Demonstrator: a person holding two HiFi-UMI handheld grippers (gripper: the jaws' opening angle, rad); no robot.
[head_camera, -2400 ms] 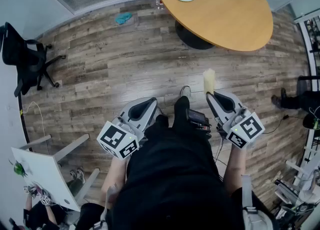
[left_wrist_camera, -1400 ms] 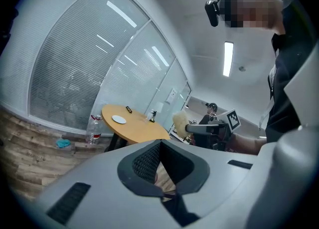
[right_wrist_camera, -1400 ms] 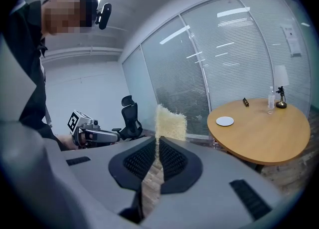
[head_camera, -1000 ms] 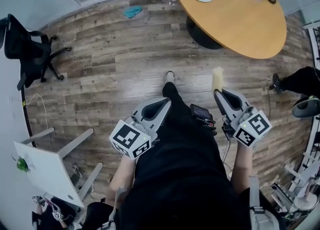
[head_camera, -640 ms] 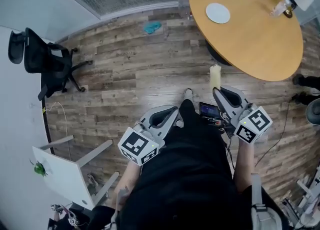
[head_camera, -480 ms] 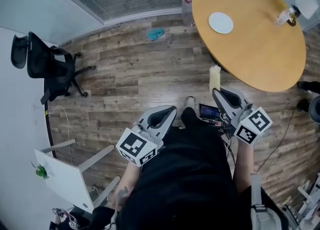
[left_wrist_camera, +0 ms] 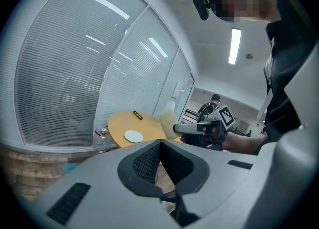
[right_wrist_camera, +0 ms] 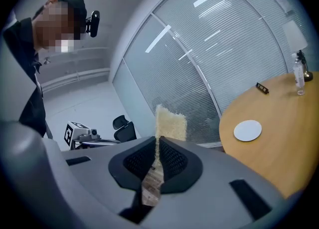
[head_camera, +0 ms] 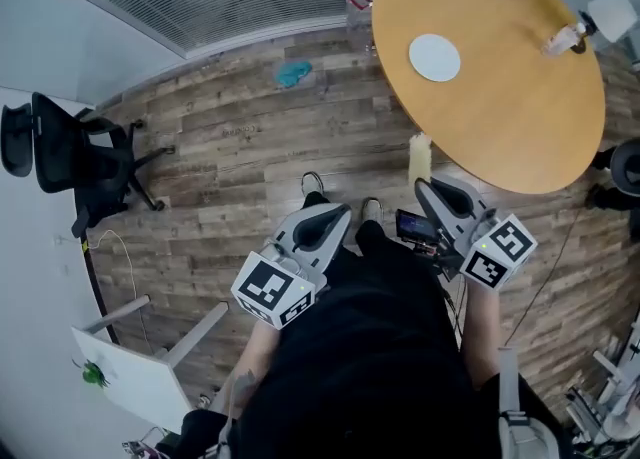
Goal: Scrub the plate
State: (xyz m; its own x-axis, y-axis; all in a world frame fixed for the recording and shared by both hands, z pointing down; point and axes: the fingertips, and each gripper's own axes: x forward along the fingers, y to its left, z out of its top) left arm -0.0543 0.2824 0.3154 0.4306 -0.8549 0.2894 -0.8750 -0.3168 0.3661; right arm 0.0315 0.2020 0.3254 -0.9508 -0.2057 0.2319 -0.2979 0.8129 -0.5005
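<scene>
Right gripper [right_wrist_camera: 156,145]: fingers closed on the lower edge of a pale yellow sponge [right_wrist_camera: 170,121], which stands upright beyond the tips.
Left gripper [left_wrist_camera: 160,147]: fingers together, nothing between them.
Both are held short of the table [head_camera: 505,107], over the wood floor [head_camera: 230,177] just off its near edge.
Plate [head_camera: 434,57]: white, round, lying flat on the table toward its left side, well apart from both grippers; scrubbing not yet begun.
Risks, as judged: the sponge, pinched by one thin edge, may fold or pull free under pressure; the plate, unsteadied, may skid across the smooth table toward its edge.
</scene>
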